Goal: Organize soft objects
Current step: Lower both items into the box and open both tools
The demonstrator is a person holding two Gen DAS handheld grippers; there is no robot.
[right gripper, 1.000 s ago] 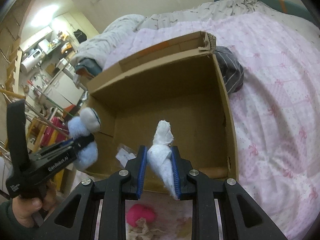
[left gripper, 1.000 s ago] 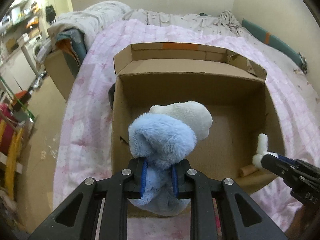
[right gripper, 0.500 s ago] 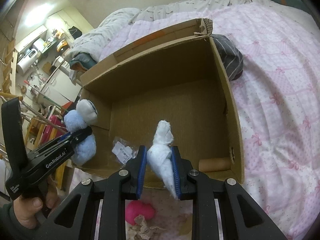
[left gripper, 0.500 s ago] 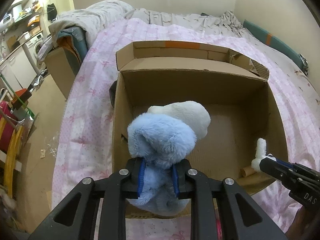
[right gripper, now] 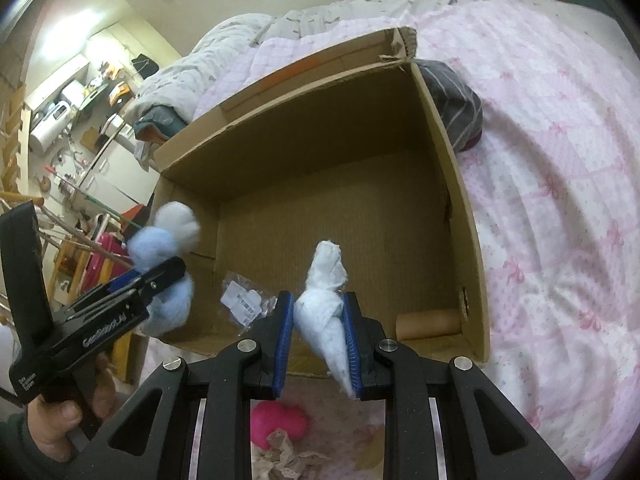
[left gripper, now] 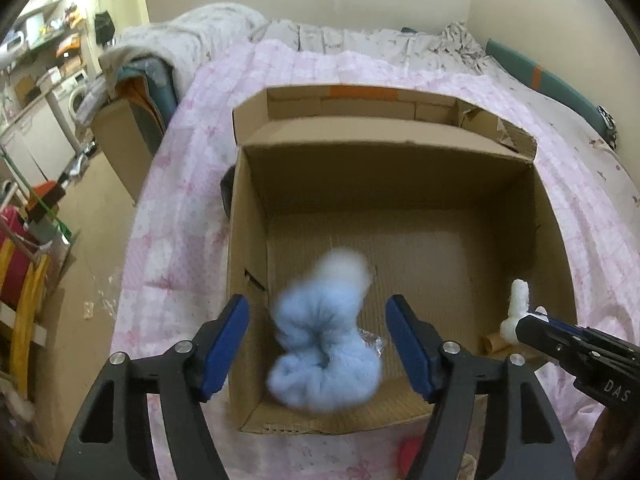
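An open cardboard box (left gripper: 400,168) lies on a pink bedspread. My left gripper (left gripper: 320,344) is open over the box's near left corner. A blue and white plush toy (left gripper: 324,344), blurred, is loose between the spread fingers, over the box floor. It also shows in the right wrist view (right gripper: 168,264). My right gripper (right gripper: 318,340) is shut on a white cloth wad (right gripper: 326,300) above the box's near edge. That wad also shows in the left wrist view (left gripper: 518,308).
Inside the box lie a clear plastic packet (right gripper: 244,304) and a cardboard tube (right gripper: 430,322). A pink plush (right gripper: 278,420) and crumpled lace lie on the bed before the box. A dark striped garment (right gripper: 454,104) sits beside the box's right wall. Furniture and floor lie left.
My left gripper has opened and let go of the blue and white plush, which is dropping into the box. My right gripper stays shut on the white wad.
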